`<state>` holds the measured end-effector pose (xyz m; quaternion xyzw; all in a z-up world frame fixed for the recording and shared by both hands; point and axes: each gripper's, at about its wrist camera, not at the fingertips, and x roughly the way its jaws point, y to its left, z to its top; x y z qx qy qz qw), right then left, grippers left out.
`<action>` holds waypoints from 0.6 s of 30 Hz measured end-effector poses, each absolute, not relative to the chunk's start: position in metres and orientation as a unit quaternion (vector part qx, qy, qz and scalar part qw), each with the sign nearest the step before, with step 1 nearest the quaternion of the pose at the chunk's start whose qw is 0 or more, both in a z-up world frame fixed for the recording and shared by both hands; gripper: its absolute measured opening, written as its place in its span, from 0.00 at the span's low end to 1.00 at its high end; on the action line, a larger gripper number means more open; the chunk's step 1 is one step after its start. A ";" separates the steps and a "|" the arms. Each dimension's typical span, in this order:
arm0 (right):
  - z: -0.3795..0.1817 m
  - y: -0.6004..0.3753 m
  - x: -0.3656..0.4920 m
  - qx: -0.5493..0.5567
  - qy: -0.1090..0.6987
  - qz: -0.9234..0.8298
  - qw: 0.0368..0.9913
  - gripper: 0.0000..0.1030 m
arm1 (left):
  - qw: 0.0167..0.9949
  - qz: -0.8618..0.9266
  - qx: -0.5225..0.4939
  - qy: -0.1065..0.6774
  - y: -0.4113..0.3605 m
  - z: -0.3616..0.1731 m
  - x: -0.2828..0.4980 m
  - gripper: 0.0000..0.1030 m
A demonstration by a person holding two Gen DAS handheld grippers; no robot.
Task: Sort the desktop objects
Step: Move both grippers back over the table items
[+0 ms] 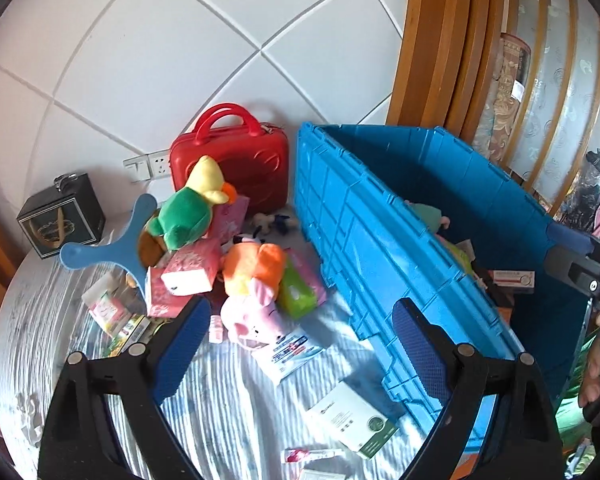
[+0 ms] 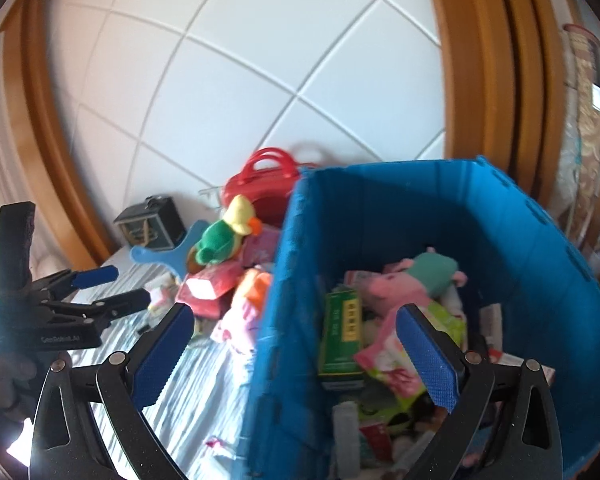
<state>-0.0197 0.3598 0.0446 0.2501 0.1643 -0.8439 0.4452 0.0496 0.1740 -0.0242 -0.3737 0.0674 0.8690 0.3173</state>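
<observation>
My left gripper (image 1: 300, 340) is open and empty above the striped tabletop (image 1: 228, 408). Under it lie a pink pig plush (image 1: 252, 316) and a blue-and-white packet (image 1: 288, 354). Behind them a heap holds an orange plush (image 1: 256, 264), a green wipes pack (image 1: 298, 296), pink boxes (image 1: 188, 276) and a green-and-yellow bird plush (image 1: 192, 204). My right gripper (image 2: 296, 360) is open and empty, its fingers straddling the left wall of the blue crate (image 2: 520, 280). Inside the crate are a pig plush in a teal dress (image 2: 416, 276), a green box (image 2: 342, 332) and a pink packet (image 2: 388, 360).
A white-and-green box (image 1: 354, 420) and a small pink tube (image 1: 300, 454) lie near the table's front. A blue hand mirror (image 1: 116, 244), a black box (image 1: 60, 216) and a red case (image 1: 232, 160) stand toward the tiled wall. A wooden door frame (image 1: 440, 40) rises behind the crate (image 1: 420, 240).
</observation>
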 end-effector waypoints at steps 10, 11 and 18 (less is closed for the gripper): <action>0.008 0.300 0.051 0.239 0.209 -0.825 0.467 0.99 | 0.342 0.834 -0.415 0.123 0.102 -0.094 0.054 0.90; 0.002 0.295 0.055 0.242 0.214 -0.823 0.467 0.99 | 0.349 0.828 -0.419 0.129 0.098 -0.104 0.057 0.90; -0.057 0.277 0.081 0.255 0.244 -0.820 0.451 0.99 | 0.423 0.784 -0.417 0.181 0.088 -0.170 0.088 0.90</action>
